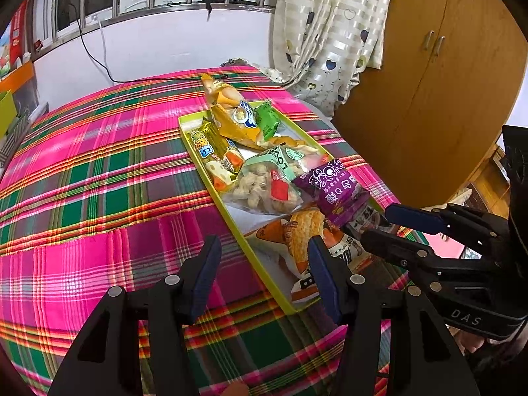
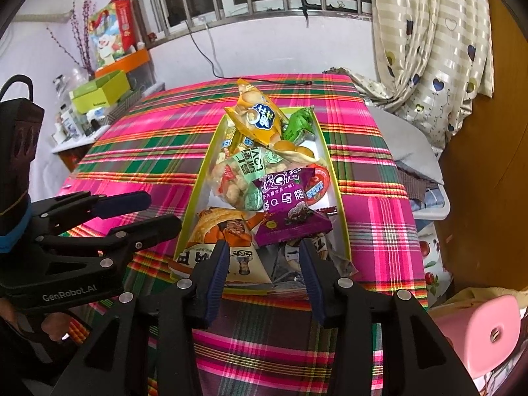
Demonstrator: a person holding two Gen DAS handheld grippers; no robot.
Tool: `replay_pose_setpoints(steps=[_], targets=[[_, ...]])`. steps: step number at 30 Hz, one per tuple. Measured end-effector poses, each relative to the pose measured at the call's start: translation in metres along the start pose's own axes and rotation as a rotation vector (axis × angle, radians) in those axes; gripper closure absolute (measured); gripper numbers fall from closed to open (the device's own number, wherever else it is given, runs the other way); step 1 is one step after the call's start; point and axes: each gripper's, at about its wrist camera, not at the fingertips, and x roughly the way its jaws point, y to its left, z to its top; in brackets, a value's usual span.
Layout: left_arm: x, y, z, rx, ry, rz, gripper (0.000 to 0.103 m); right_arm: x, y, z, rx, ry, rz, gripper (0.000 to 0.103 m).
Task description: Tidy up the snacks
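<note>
Right wrist view: the right tongs [image 2: 264, 257] are being held parted at the near end of the yellow-green tray [image 2: 194, 194], with no pad pressing on anything. The purple snack packet [image 2: 290, 204] is lying in the tray just beyond the tips, on top of the other snacks. An orange-and-white packet [image 2: 224, 244] is lying at the tray's near left corner. A yellow bag [image 2: 257, 118] and a green packet [image 2: 300, 122] are being seen at the tray's far end.

Left wrist view: the left tongs [image 1: 264, 254] are being held half parted over the tray's [image 1: 211, 181] near left rim, with nothing between them. The tray is resting on a plaid cloth [image 1: 99, 171].
</note>
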Motion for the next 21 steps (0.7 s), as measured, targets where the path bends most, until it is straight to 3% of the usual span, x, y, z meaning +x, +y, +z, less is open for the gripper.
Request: replay_pose_setpoints(steps=[21], targets=[[-0.0016,-0.0035,-0.0006,0.004,0.003,0.004,0.047,-0.0001,-0.0015,-0.0015,0.002,-0.002,-0.001,0.06]])
